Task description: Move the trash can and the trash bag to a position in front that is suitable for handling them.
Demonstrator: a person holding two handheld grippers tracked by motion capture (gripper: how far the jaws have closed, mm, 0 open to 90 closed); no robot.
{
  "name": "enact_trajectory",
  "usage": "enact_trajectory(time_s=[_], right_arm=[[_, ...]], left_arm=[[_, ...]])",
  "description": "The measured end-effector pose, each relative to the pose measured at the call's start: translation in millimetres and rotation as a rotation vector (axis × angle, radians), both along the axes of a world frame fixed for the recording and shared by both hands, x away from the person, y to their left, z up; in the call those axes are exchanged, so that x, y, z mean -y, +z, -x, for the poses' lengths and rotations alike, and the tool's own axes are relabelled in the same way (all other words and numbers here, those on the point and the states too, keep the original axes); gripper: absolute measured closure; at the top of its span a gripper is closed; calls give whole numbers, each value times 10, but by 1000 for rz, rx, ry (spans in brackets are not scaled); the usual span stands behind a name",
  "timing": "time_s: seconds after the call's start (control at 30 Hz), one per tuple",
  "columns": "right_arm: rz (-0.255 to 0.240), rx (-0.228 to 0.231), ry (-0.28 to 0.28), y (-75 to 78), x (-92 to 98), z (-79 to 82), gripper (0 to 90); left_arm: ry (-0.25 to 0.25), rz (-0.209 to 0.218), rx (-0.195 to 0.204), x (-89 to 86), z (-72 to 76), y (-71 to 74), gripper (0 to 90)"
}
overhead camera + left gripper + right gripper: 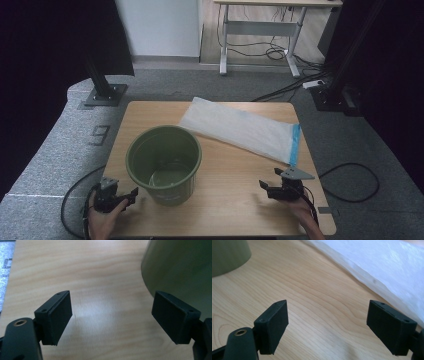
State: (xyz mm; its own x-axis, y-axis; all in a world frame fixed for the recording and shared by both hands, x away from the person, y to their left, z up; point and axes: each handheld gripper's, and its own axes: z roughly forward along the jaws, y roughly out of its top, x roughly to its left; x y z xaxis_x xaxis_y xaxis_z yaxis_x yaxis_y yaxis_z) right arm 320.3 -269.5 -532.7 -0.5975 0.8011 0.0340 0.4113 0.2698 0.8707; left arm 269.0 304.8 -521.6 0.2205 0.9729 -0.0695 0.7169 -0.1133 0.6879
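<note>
One green bucket (164,162), one white bag (240,129) (blue-edged), two grippers

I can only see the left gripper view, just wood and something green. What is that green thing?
Observer: A green bucket, standing upright and open at the top on the table.
Operator: Is anything else on the table?
Observer: Yes, a white plastic bag with a blue strip at one end lies flat behind the bucket, toward the far right.
Operator: What is the other gripper doing?
Observer: The right gripper sits near the front right of the table, jaws open with nothing between them, just short of the bag's blue end.
</note>
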Motion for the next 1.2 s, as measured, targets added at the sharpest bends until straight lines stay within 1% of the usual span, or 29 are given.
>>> enact_trajectory(time_s=[0.03, 0.07, 0.1, 0.13, 0.17, 0.2, 0.23, 0.3, 0.33, 0.37, 0.4, 0.43, 0.47, 0.5, 0.57, 0.6, 0.67, 0.7, 0.73, 0.77, 0.87, 0.9, 0.93, 0.97, 1.03, 1.07, 1.17, 1.2], right_arm=[[-16, -9, -6, -9, 26, -5, 173], [-31, -19, -12, -21, 52, -11, 175], [-31, -19, -12, -21, 52, -11, 175], [-33, -26, -19, -32, 66, -14, 176], [-23, -29, -28, -42, 71, -17, 176], [3, -23, -46, -55, 68, -13, 180], [3, -23, -46, -55, 68, -13, 180], [13, -22, -55, -60, 59, -6, 181], [16, -20, -65, -63, 50, -2, 183], [21, -19, -68, -64, 47, -4, 182], [22, -20, -72, -65, 45, -5, 183], [21, -21, -76, -68, 46, -8, 183], [21, -20, -84, -71, 49, -10, 183], [21, -20, -84, -71, 49, -10, 183], [22, -23, -95, -79, 59, -17, 183], [20, -23, -99, -82, 70, -23, 183], [14, -20, -100, -77, 80, -32, 183], [12, -17, -100, -72, 85, -40, 184], [8, -14, -102, -68, 89, -51, 184], [8, -14, -102, -68, 89, -51, 184], [2, -17, -115, -61, 83, -88, 183], [-14, -23, -125, -59, 81, -114, 180], [-18, -23, -128, -57, 80, -122, 180], [-17, -20, -128, -54, 80, -126, 181], [-15, -18, -124, -52, 81, -125, 180], [-15, -18, -124, -52, 81, -125, 180], [-17, -18, -129, -48, 88, -110, 165], [-24, -19, -133, -46, 96, -104, 163]], left_arm=[[1, -13, 2, -4, 11, 1, 161], [1, -14, 9, -12, 21, 10, 162], [1, -14, 9, -12, 21, 10, 161], [0, -7, 20, -18, 32, 22, 161], [-6, -4, 28, -24, 43, 36, 161], [-17, -8, 43, -27, 59, 59, 159], [-17, -8, 43, -27, 59, 59, 159], [-26, -6, 57, -26, 74, 72, 159], [-37, -5, 62, -27, 83, 79, 158], [-62, 3, 69, -14, 111, 95, 157], [-62, 3, 69, -14, 111, 95, 159], [-74, -8, 76, 14, 154, 115, 168], [-74, -16, 79, 29, 178, 127, 174], [-74, -16, 79, 29, 178, 127, 175], [-89, -12, 87, 55, 229, 149, 174], [-105, -18, 92, 76, 282, 170, 170], [-119, -18, 102, 83, 343, 194, 170], [-127, -13, 109, 82, 377, 207, 169], [-127, -13, 109, 82, 377, 207, 170], [-139, -10, 113, 75, 414, 220, 170], [-159, 3, 146, 68, 528, 238, 199], [-162, 15, 156, 71, 559, 238, 205], [-179, 25, 168, 95, 607, 241, 203], [-179, 25, 168, 95, 607, 241, 203], [-222, 40, 192, 145, 642, 259, 201], [-222, 40, 192, 145, 642, 259, 198], [-285, 28, 217, 221, 634, 273, 196], [-303, 27, 221, 249, 622, 274, 195]])
